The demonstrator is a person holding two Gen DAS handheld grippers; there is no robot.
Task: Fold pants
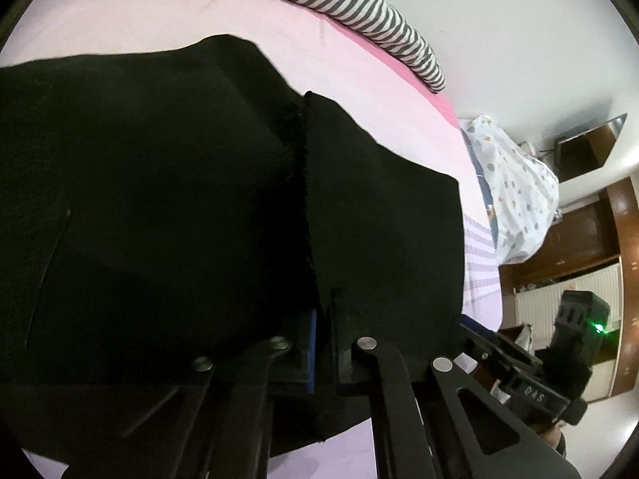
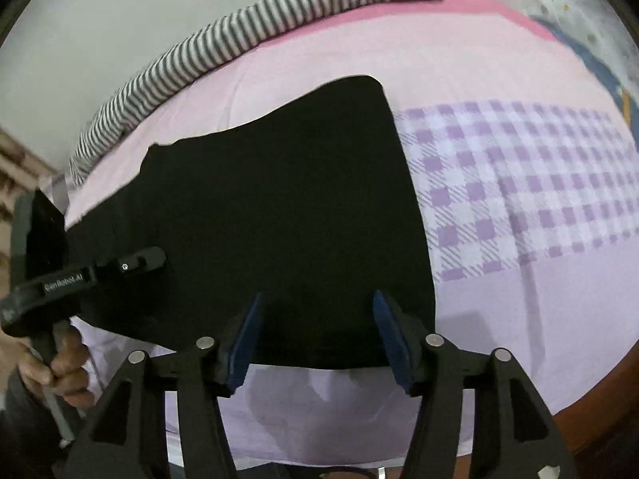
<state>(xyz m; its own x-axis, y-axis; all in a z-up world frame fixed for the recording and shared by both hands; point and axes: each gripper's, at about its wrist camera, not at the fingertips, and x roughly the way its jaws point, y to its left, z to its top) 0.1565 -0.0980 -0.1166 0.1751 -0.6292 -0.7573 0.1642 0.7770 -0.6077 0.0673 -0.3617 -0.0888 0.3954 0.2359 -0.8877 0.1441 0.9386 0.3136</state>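
The black pants (image 1: 167,207) lie on the pink bed sheet (image 1: 167,12) and fill most of the left wrist view. My left gripper (image 1: 323,319) is shut on a fold of the pants at a raw seam edge, lifting it. In the right wrist view the pants (image 2: 287,207) lie flat, with one straight edge on the right. My right gripper (image 2: 317,311) is open, its blue pads (image 2: 247,331) astride the near edge of the pants, holding nothing. The left gripper's body (image 2: 60,275) and the hand on it show at the left.
A striped pillow or blanket (image 2: 247,28) runs along the bed's far edge by the white wall. A purple checked sheet (image 2: 519,183) lies to the right of the pants. A dotted white bundle (image 1: 515,191) and dark wooden furniture (image 1: 587,223) stand beyond the bed.
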